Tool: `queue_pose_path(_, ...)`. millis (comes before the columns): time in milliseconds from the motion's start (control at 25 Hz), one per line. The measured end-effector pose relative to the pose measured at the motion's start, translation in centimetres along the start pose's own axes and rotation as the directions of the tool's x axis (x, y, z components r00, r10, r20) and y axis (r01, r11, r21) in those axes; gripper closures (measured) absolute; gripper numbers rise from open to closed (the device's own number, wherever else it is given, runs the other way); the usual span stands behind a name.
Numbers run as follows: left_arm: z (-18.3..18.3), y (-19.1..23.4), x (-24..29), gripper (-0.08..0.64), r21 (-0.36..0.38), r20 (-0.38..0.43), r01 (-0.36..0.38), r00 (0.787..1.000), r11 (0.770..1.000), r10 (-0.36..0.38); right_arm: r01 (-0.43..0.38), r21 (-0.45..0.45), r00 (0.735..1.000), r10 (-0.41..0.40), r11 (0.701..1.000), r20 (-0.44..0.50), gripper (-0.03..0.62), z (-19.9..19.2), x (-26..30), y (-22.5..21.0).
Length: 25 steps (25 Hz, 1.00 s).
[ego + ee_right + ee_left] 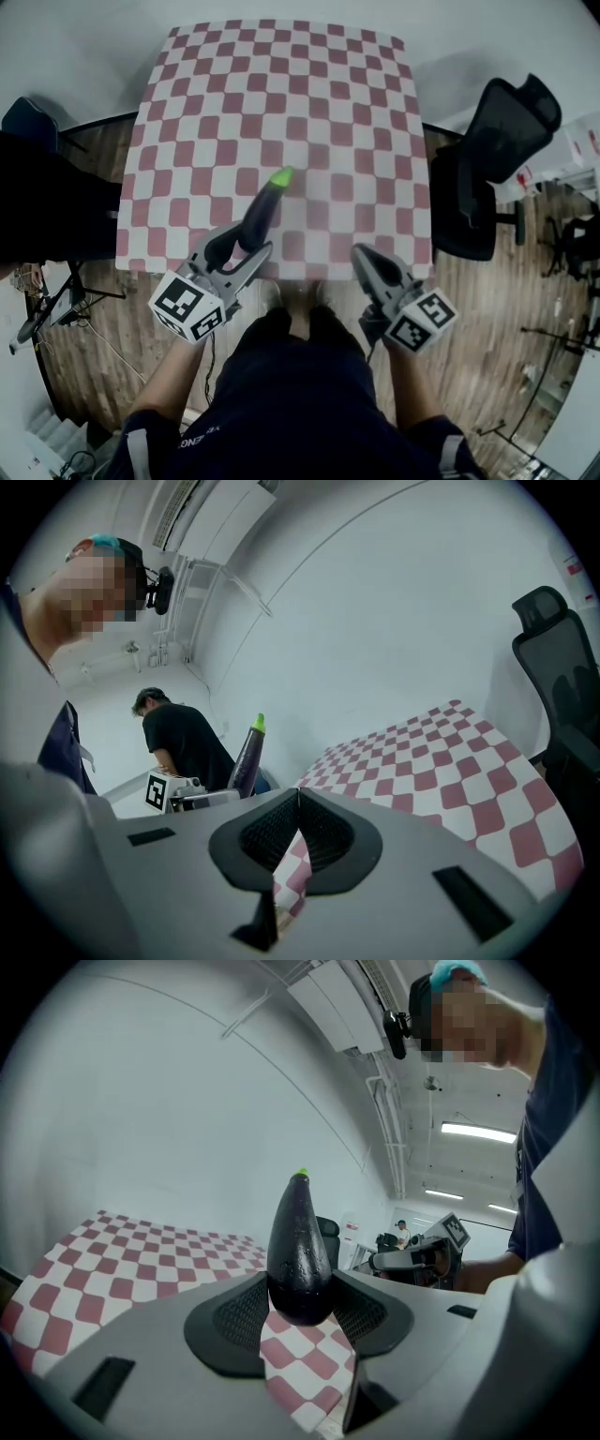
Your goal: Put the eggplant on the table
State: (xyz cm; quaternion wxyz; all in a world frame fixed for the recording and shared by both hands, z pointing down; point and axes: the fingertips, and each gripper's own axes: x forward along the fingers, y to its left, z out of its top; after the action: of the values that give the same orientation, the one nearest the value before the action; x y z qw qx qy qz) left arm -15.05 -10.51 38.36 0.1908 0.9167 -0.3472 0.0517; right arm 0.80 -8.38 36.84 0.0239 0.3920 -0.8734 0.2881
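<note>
A dark purple eggplant (pixel 265 208) with a green stem end is held by its thick end in my left gripper (pixel 239 249), which is shut on it. It sticks out over the near edge of the table (pixel 281 84), which has a red-and-white checked cloth. In the left gripper view the eggplant (pixel 300 1246) stands upright between the black pads (pixel 239 1316) of my left gripper (pixel 300 1312). My right gripper (pixel 362 255) hovers at the table's near edge, shut and empty. Its jaws (pixel 298 803) meet at the tips, and the eggplant (pixel 247 754) shows off to its left.
A black office chair (pixel 497 159) stands at the table's right side. Dark furniture (pixel 47 206) sits to the left of the table. The floor (pixel 487 356) is wooden, with cables and stands at both sides. A person in black (pixel 183 742) bends over in the background.
</note>
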Motion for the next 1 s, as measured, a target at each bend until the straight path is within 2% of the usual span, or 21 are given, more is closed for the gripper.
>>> queue_pose_path(280, -2.0, 2.2, 3.5, 0.331, 0.000, -0.045, -0.066, 0.997, 0.998, 0.066, -0.030, 0.018, 0.999, 0.030, 0.999, -0.042, 0.575, 0.0, 1.2, -4.0)
queue_pose_path(640, -5.8, 5.6, 10.5, 0.331, -0.032, -0.148, -0.153, 0.978, 0.988, 0.147, -0.069, 0.053, 0.990, 0.074, 0.996, -0.117, 0.575, -0.1, 2.9, -10.6)
queue_pose_path(840, -9.0, 7.9, 13.9, 0.331, -0.050, -0.237, -0.186, 0.957, 0.981, 0.169, -0.069, 0.081, 0.985, 0.081, 0.994, -0.152, 0.575, -0.7, 3.7, -13.7)
queue_pose_path(1000, -12.2, 9.8, 16.1, 0.331, -0.053, -0.331, -0.209, 0.926, 0.977, 0.180, -0.061, 0.098, 0.982, 0.078, 0.993, -0.172, 0.575, -1.1, 4.1, -15.7)
